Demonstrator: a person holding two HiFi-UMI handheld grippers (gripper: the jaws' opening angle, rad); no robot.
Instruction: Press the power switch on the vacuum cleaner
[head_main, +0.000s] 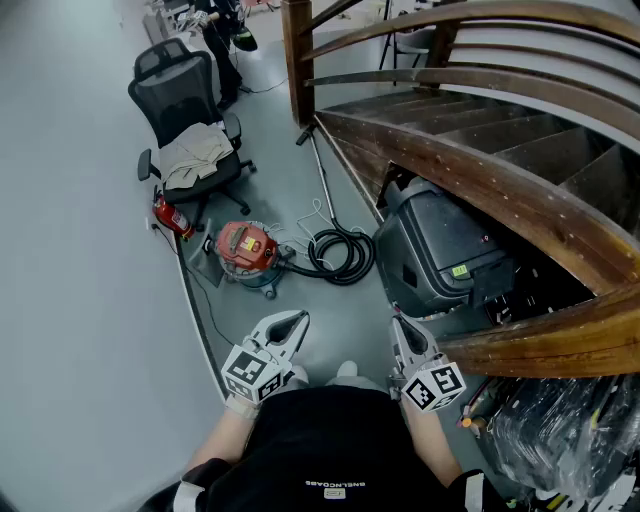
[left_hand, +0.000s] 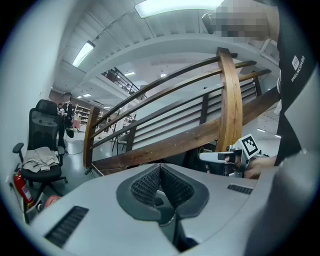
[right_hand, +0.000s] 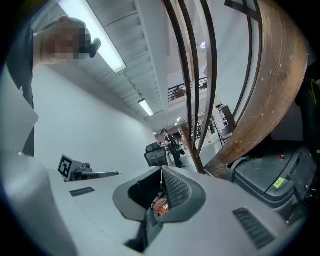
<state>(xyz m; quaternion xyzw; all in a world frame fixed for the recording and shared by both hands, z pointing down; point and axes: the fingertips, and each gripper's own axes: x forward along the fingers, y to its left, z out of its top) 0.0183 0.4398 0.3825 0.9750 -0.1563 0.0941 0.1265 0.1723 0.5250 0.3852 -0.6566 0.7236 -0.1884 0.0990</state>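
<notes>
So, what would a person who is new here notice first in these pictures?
Probably the red vacuum cleaner on the grey floor, with its black hose coiled to its right. Next comes the curved wooden staircase filling the upper right. The left gripper and right gripper are shut, near the person's body and apart from the vacuum.

At centre left of the frame, the vacuum cleaner (head_main: 247, 247) is being seen in red, its hose (head_main: 341, 257) in black; at upper right, the staircase (head_main: 500, 190) in dark brown; the floor (head_main: 80, 300) in pale grey.

Left hand-held gripper (head_main: 298, 318), right hand-held gripper (head_main: 397, 322) both closed.
</notes>
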